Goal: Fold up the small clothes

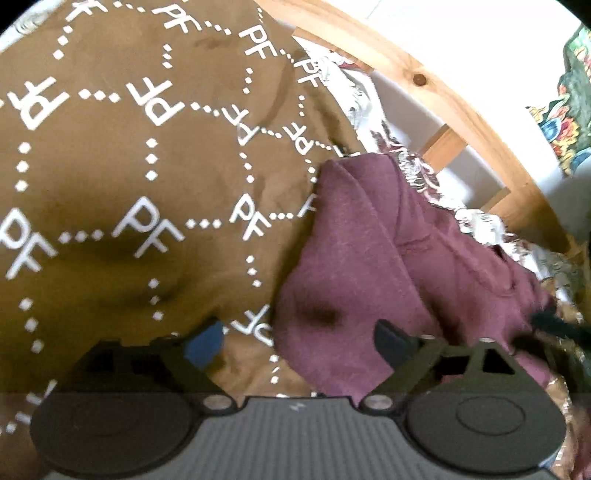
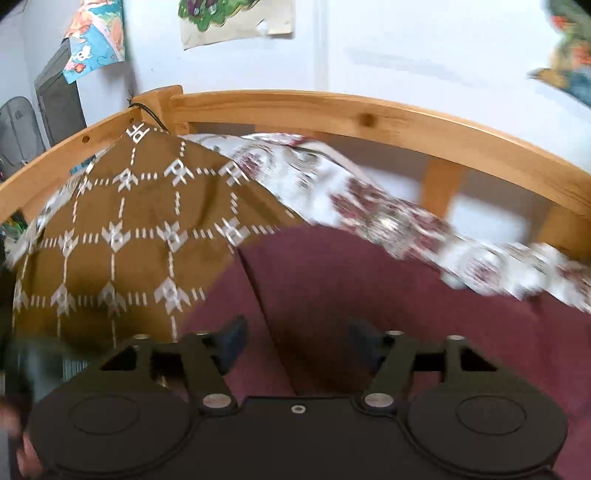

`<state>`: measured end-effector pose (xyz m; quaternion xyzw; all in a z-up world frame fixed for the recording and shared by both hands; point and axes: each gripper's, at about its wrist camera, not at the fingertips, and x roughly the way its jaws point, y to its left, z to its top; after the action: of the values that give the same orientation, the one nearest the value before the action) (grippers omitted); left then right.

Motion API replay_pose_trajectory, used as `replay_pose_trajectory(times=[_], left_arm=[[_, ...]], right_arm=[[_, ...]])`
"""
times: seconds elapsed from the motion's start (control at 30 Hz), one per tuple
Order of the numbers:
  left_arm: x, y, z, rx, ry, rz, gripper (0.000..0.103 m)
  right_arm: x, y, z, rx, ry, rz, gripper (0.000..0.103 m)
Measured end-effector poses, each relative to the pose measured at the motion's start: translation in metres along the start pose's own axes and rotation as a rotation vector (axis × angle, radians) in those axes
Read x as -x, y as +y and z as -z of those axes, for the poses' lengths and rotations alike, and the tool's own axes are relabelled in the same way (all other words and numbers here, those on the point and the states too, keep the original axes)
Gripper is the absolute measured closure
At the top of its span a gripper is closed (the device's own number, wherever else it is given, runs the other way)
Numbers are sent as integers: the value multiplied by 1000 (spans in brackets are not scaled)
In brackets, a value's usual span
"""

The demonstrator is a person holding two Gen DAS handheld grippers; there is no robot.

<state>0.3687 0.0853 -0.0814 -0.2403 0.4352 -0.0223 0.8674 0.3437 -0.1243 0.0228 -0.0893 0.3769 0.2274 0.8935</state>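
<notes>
A maroon garment (image 1: 369,258) lies crumpled on a brown blanket (image 1: 129,166) printed with white letters and dotted lines. My left gripper (image 1: 295,341) hovers just above the garment's near edge, its jaws wide apart with nothing pinched between its fingertips (image 1: 205,343). In the right wrist view the same maroon garment (image 2: 369,295) spreads under my right gripper (image 2: 299,343), which is open too, cloth showing in the gap but no pad pressing on it. A seam or fold line runs up the cloth from between the right fingers. That view is blurred.
A floral sheet (image 2: 369,206) lies bunched along the far side against the wooden bed rail (image 2: 332,107) (image 1: 424,74). Behind it is a white wall with posters (image 2: 236,18). A dark box (image 2: 59,99) stands at the far left. The brown blanket (image 2: 147,221) covers the left.
</notes>
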Motion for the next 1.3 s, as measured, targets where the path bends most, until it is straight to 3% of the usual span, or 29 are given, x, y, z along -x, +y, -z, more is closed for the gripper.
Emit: replay_pose_trajectory(times=[0.07,0.23,0.43,0.57,0.87,1.13,1.3], left_arm=[[4,-4,5,-22,-17,-44,4],[20,-23,24,-118,-90,-138,1],[54,-42,54,-264,-150,-169,1],[92,-47,78,-346,-138,-128,1],[153,-56,140,-525,-96,-114,1],[155,-65,170,-624,-37,-108,1],[155,-69,178,-672,-16,-59,1]], right_arm=[[26,-9,30,19,-1,33,17],[85,-21,110,65,2,100,3],[130,-15,172,116,-12,147,1],[145,-2,199,200,7,149,1],[154,21,223,320,87,97,1],[134,40,227,292,147,-14,2],[125,56,230,333,193,-28,4]])
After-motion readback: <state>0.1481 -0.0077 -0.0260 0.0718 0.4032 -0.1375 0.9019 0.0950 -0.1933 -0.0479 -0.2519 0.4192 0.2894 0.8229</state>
